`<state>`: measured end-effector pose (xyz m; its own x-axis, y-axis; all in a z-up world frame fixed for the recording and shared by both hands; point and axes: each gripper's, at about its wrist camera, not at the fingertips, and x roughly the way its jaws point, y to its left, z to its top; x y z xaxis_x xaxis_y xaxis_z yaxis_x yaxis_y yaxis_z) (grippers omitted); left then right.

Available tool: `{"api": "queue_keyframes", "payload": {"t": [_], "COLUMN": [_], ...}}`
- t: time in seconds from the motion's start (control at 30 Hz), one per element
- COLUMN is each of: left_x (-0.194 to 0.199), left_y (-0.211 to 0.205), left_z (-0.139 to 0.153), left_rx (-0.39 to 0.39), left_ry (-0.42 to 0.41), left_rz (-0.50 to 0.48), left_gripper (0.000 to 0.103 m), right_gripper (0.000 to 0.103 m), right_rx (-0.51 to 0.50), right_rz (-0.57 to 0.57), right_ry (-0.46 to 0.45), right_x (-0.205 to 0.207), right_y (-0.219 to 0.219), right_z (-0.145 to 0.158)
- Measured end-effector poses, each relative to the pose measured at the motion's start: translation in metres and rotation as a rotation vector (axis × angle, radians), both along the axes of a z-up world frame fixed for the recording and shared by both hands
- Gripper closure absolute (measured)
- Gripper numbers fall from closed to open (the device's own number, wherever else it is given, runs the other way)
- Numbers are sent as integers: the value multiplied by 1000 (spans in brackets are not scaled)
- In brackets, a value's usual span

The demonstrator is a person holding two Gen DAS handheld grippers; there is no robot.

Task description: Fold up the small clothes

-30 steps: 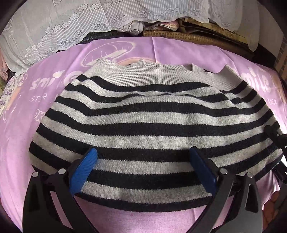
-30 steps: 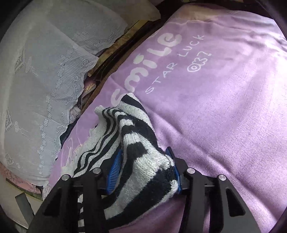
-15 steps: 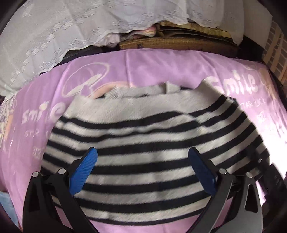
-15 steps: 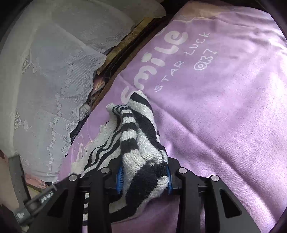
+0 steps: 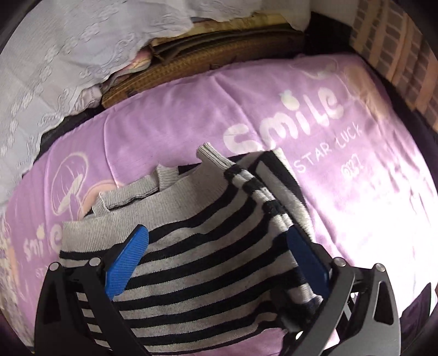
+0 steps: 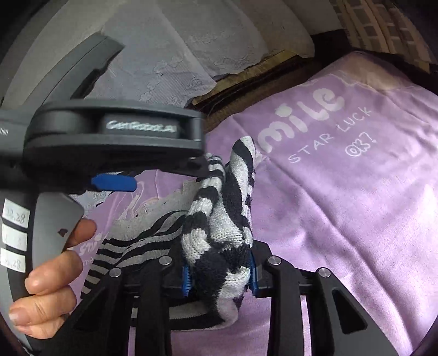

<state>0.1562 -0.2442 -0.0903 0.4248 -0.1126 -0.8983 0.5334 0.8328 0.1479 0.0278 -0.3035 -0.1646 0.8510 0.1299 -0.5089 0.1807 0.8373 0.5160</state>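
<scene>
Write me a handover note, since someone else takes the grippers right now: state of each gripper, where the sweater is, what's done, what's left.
Right gripper: jaws closing, pads pressing a bunched side of the striped sweater, lifted off the purple blanket.
Left gripper: open, empty, above the sweater's body.
Sweater: mostly flat on the blanket, right side raised and turning inward.
Done: one side gripped and lifted.
Left: lay that side over the body, fold the other side, then fold in half.

A home bedroom, by its soft furnishings.
A lilac plush blanket printed "smile STAR LUCK" [image 5: 273, 115] covers the bed; white lace-embroidered cloth [image 5: 68, 54] drapes behind, beside a brown woven mat [image 5: 191, 65] and checked fabric [image 6: 383, 24].
</scene>
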Motion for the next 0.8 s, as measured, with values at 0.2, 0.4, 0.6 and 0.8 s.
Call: {"api": "queue_keyframes", "payload": {"t": [0.2,0.4,0.6,0.8], "left_x": [2,6,-3,3], "left_y": [-3,15,22,22], "left_z": [-1,5,24,6], "left_rx": [33,-57,-73,-167], "left_ry": [17,86,35,179], "left_rz": [-5,2,-6,-28], "left_gripper": [5,5,5,5], "right_gripper": [72,72,73,73], "right_rx": [-108,-211,-303,-379], "right_rz": [42,61,81,98], "right_ry": [-32,-43,-79,-97], "right_x": [-3,-5,-12,-20], "right_y": [24,40,60,72], "right_z": [11,16,21,21]}}
